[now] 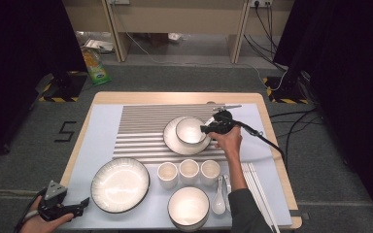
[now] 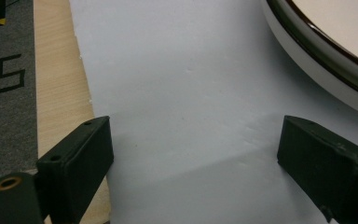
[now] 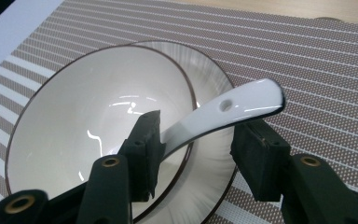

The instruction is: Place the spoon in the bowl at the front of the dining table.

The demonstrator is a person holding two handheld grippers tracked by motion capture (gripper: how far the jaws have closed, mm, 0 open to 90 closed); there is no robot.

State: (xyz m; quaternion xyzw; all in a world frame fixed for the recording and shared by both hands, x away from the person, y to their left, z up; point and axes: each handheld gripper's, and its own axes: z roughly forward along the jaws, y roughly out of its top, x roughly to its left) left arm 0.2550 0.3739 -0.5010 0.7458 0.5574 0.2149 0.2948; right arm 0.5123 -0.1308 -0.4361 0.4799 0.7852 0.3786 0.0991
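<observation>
A white bowl (image 1: 190, 130) (image 3: 88, 121) with a dark rim stands on a ribbed plate (image 1: 172, 138) (image 3: 209, 70) on the striped placemat (image 1: 141, 126). A white ceramic spoon (image 3: 228, 106) leans in the bowl, its handle sticking out over the rim. My right gripper (image 1: 209, 128) (image 3: 198, 135) is at the bowl's right edge, open, its jaws on either side of the spoon handle with a gap at the right jaw. The spoon's scoop end is hidden behind the left jaw. My left gripper (image 1: 82, 206) (image 2: 196, 149) hangs open at the table's front left corner over the pale cloth.
A large plate (image 1: 120, 184) (image 2: 326, 46) lies front left, just right of the left gripper. Three cups (image 1: 189, 171) stand in a row mid-table. A second bowl (image 1: 188, 206), another spoon (image 1: 218, 194) and chopsticks (image 1: 257, 187) are at the front right.
</observation>
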